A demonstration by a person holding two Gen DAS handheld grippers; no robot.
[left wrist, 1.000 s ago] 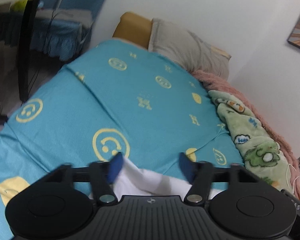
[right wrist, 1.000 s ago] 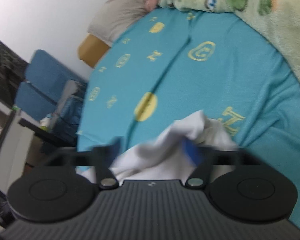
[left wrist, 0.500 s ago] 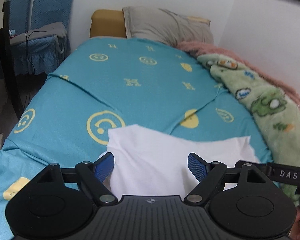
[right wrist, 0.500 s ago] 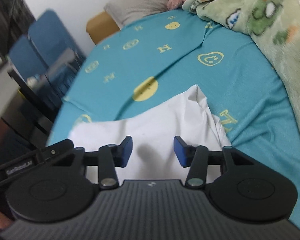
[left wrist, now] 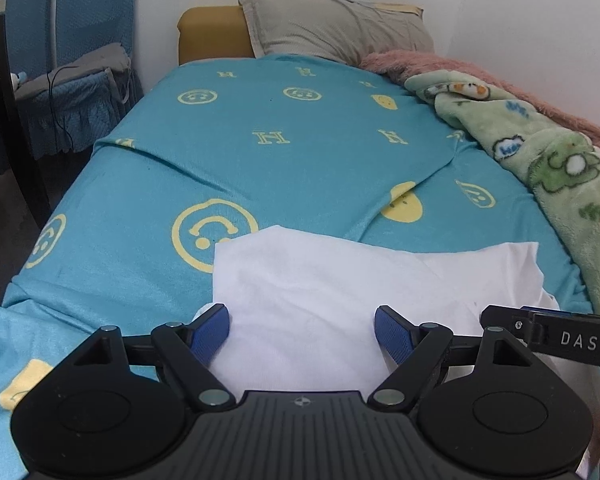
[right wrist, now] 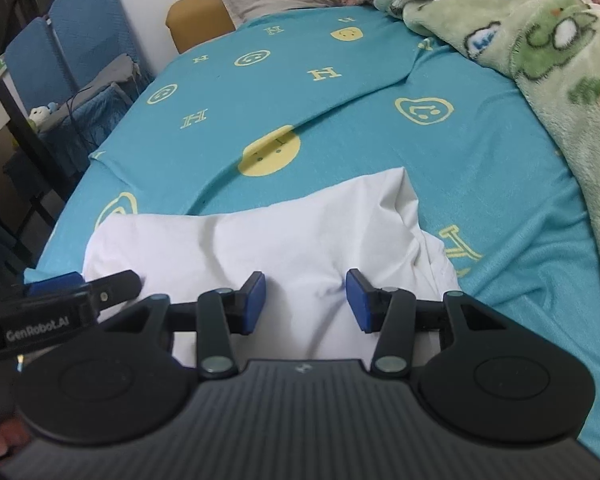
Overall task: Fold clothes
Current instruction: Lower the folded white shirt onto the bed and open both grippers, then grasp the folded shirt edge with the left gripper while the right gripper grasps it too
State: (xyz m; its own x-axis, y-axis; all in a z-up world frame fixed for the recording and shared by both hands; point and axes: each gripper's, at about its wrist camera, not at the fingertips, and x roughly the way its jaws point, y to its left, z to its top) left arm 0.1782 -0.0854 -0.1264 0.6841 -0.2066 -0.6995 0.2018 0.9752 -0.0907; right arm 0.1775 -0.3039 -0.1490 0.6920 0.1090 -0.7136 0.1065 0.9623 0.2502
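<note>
Both my left claw (left wrist: 302, 330) and right claw (right wrist: 306, 300) hang spread over the white shirt (left wrist: 320, 280); closing here probably bunches several layers.

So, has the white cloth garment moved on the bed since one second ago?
Yes. The white cloth garment was bunched at the right gripper; it now lies spread flat, reaching toward the yellow smiley circle on the turquoise bedsheet.

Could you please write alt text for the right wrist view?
A white garment lies on a teal bedsheet, with the right claw open just above it. A green blanket lies along the bed's right side; the left claw enters at left.
</note>
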